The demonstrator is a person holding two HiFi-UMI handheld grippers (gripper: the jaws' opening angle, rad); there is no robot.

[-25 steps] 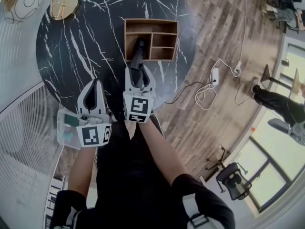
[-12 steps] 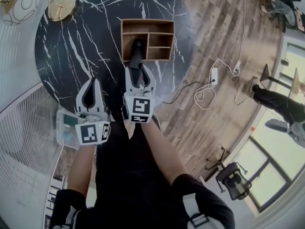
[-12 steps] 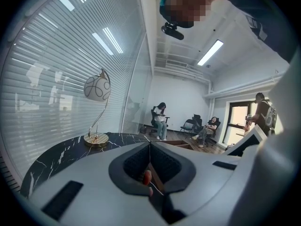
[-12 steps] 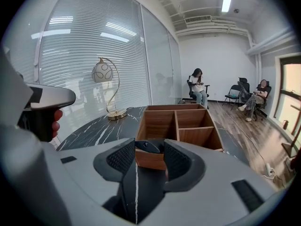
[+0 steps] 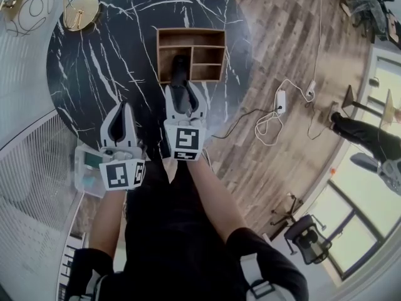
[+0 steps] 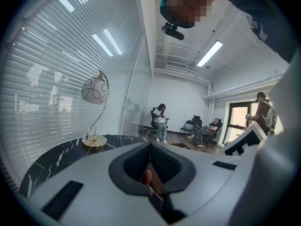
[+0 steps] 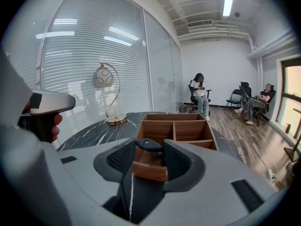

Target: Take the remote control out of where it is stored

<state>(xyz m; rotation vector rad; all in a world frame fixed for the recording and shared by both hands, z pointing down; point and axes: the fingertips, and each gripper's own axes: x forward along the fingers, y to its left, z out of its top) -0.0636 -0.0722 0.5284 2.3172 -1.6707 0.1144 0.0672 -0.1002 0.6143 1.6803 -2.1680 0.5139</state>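
A wooden organizer [image 5: 191, 35] [image 7: 175, 118] stands on the round black marble table [image 5: 94, 68]. A dark remote control [image 5: 180, 68] [image 7: 149, 145] leans out of its near left compartment, upper end toward me. My right gripper [image 5: 183, 88] [image 7: 149, 151] stands open at the organizer's near edge. The remote's upper end lies between its fingertips, and I see no pad pressing on it. My left gripper [image 5: 120, 121] [image 6: 150, 147] hangs shut and holds nothing, over the table's near left edge.
A gold lamp [image 5: 80, 8] [image 7: 105, 77] stands at the table's far left. A power strip with cables [image 5: 282, 98] lies on the wood floor to the right. People sit at the back of the room [image 7: 199, 95]. An office chair [image 5: 307, 240] stands near right.
My right gripper has moved forward to the organizer's near edge, so the remote's end now sits deeper between its jaws. The left gripper has barely moved.
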